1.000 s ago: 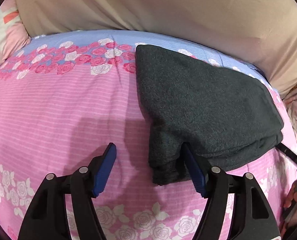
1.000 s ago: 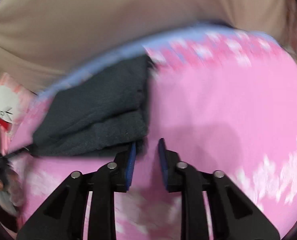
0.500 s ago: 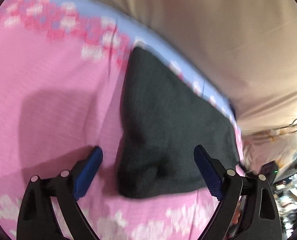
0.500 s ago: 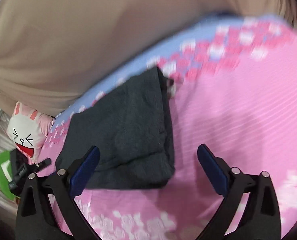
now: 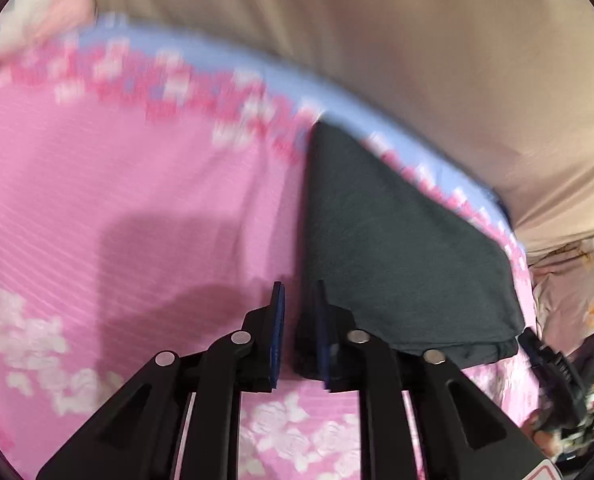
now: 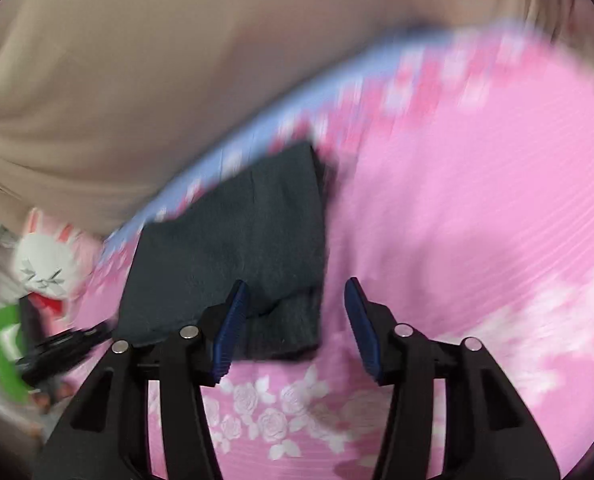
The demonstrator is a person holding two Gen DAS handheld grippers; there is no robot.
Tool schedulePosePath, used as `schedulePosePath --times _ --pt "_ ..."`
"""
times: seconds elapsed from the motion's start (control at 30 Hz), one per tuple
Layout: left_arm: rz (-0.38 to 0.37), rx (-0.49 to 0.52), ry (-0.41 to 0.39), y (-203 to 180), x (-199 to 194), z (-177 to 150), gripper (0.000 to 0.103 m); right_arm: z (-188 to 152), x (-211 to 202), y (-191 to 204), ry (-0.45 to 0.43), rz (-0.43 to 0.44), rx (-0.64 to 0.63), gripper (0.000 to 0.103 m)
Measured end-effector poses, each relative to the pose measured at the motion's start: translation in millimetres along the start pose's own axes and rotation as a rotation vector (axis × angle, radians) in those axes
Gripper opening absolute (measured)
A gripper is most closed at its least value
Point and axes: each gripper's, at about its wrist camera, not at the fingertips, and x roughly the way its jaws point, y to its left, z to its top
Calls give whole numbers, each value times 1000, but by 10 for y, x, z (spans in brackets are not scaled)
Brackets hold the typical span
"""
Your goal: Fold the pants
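While the pants (image 5: 397, 256) lie folded on the bed (image 5: 137, 184) | left claw (image 5: 299, 340) nearly shut, corner just beyond, grip unclear | right claw (image 6: 297, 332) open, pants ahead-left | likely finishing: tidy or withdraw.

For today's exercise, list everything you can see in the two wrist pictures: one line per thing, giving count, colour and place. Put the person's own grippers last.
folded pants: one, dark grey, on the bed sheet near its far edge
bed sheet: one, pink with white and red roses and a blue far border, under the pants
beige fabric: one, tan, behind the bed
rabbit plush: one, white and pink, at the left of the right wrist view
left gripper: one, black with blue pads, nearly closed at the pants' near corner
right gripper: one, black with blue pads, open, straddling the pants' near corner
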Motion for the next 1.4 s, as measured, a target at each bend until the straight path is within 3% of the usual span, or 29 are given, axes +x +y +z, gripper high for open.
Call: schedulePosePath --times 0.07,0.13,0.23,0.27,0.37,0.4,0.47,0.57,0.67,0.77,0.83,0.87,0.9,0.93,1.0,1.03,1.1,1.13,1.17,1.2,1.23,1.27,1.3,1.33,1.4 --pt "20 84 -51 -271 -122 1 11 82 -86 266 -35 16 -84 28" --pt "61 179 -74 -529 -92 -33 14 104 27 453 -31 23 -153 27" --pt "178 261 -28 -747 307 -119 18 -5 687 380 92 -138 -214 25" --pt "206 269 -5 -748 441 -172 18 -46 744 320 75 -139 -188 26" --pt "265 313 -45 -754 472 -300 18 -48 416 427 2 -114 -187 29" --pt "271 316 -48 -764 483 -312 18 -72 297 497 -51 -107 -207 29" --pt "267 314 -54 -755 492 -318 19 -132 316 498 -63 -146 -240 32" --pt "271 324 -67 -757 470 -348 19 -263 619 435 18 -221 -270 33" --pt "287 341 -77 -767 511 -353 19 -233 393 527 -64 -190 -265 33" --pt "288 343 -79 -766 515 -349 19 -270 522 458 -17 -206 -257 34" --pt "282 336 -79 -749 507 -343 20 -258 473 408 -30 -172 -221 34" --pt "274 322 -80 -722 486 -332 24 -231 422 369 -46 -144 -193 38" --pt "266 305 -82 -696 465 -323 34 -210 376 332 -56 -120 -160 53" --pt "252 285 -85 -660 439 -308 41 -194 341 262 -61 -102 -117 60" --pt "177 180 -113 -469 294 -227 84 -174 330 155 -54 -89 -70 71" --pt "142 137 -131 -394 245 -202 88 -174 358 80 -32 -80 -41 72" --pt "56 23 -133 -149 192 -108 87 -175 480 -71 35 -48 41 84" --pt "25 -20 -96 -44 260 -68 87 -183 534 -95 67 -28 63 84" --pt "2 -45 -52 17 343 -46 86 -181 598 -100 97 -2 68 82" --pt "-37 -73 22 77 482 -34 81 -173 616 -77 100 13 56 66" --pt "-27 -40 -9 16 450 -21 70 -155 664 -24 121 60 40 52" --pt "-40 2 19 -61 474 13 19 -140 707 17 135 60 39 48" --pt "-48 27 56 -144 515 49 12 -92 728 76 134 47 20 37" --pt "-23 35 28 -211 464 104 7 -42 694 122 127 55 6 31" --pt "-61 68 -26 -342 240 245 6 156 461 189 59 108 19 21"
